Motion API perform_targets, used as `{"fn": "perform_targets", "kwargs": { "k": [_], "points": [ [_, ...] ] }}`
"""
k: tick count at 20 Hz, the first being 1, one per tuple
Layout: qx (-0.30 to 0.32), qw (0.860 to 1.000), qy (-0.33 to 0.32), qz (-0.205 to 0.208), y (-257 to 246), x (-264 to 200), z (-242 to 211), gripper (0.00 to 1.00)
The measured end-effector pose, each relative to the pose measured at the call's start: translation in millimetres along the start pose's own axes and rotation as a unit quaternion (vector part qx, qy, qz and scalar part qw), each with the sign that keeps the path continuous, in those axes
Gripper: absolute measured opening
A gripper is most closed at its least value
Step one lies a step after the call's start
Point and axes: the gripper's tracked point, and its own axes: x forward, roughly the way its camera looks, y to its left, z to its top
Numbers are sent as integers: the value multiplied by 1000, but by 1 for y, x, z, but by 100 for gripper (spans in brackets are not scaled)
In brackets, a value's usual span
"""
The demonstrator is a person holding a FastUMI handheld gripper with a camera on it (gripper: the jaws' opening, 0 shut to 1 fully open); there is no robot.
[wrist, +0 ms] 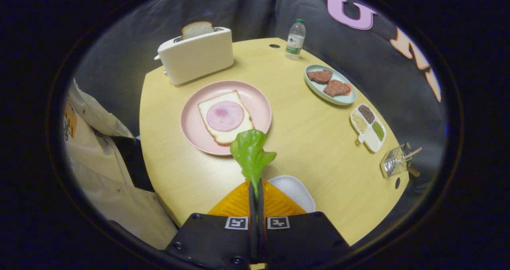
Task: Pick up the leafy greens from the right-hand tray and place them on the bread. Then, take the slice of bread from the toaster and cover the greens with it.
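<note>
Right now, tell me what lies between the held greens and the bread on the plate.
In the gripper view the gripper is shut on the leafy greens. Their tip overlaps the pink plate rim, just short of the bread topped with a ham slice; nothing else intervenes.

Water bottle [295,39], meat dish [330,87], divided condiment tray [368,128], wire basket [395,163].

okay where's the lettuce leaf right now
In the gripper view, the lettuce leaf is pinched between the fingers of the hand-held gripper, lifted above the table just short of the pink plate holding the bread.
</note>
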Motion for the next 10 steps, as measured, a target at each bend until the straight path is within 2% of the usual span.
{"fn": "perform_targets", "kwargs": {
  "k": [7,10],
  "points": [
    [-26,999,-15,14,27,13,52,3],
    [-30,999,-10,34,43,24,64,3]
  ]
}}
